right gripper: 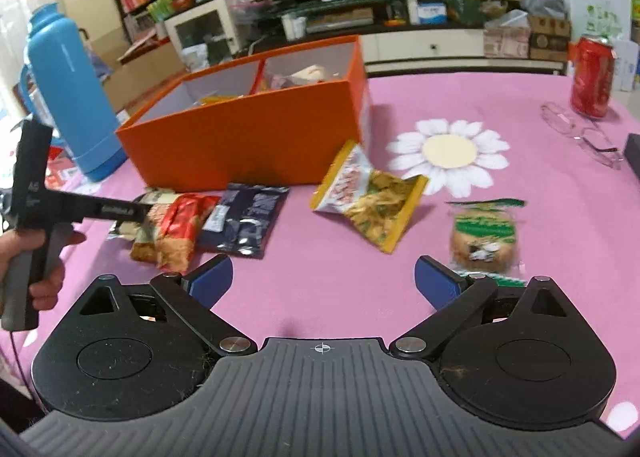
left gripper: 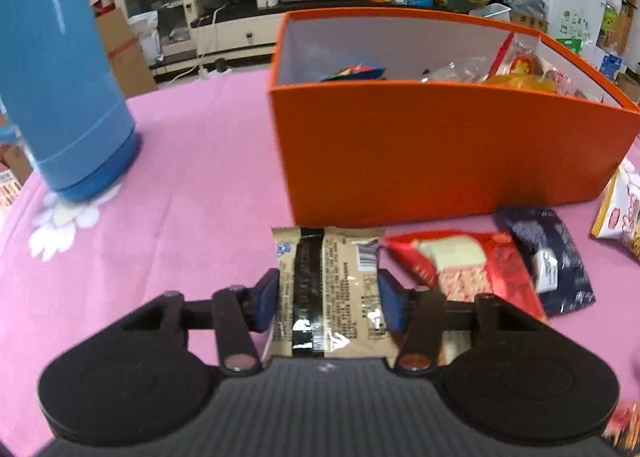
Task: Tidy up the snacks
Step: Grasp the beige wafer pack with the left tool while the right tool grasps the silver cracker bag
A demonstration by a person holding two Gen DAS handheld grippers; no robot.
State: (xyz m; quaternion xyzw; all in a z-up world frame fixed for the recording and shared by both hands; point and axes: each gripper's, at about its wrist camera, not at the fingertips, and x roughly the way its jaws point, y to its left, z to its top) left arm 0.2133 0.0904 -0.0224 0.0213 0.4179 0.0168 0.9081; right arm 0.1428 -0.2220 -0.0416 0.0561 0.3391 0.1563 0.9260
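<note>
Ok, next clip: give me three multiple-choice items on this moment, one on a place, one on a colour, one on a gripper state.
1. Where does the blue thermos stand relative to the orange box in the right wrist view?
A. To its left
B. Inside it
C. To its right

2. What colour is the can at the far right of the table?
A. Green
B. Red
C. Yellow

3. How does the left gripper stand?
A. Wide open over bare cloth
B. Closed on the beige snack packet
C. Closed on the can

Key: 1 A, the thermos stands on the pink cloth beyond the box's left end. 2 B, the can is plainly red. 3 B, both pads meet the edges of the beige snack packet; the right gripper is open over bare cloth.
</note>
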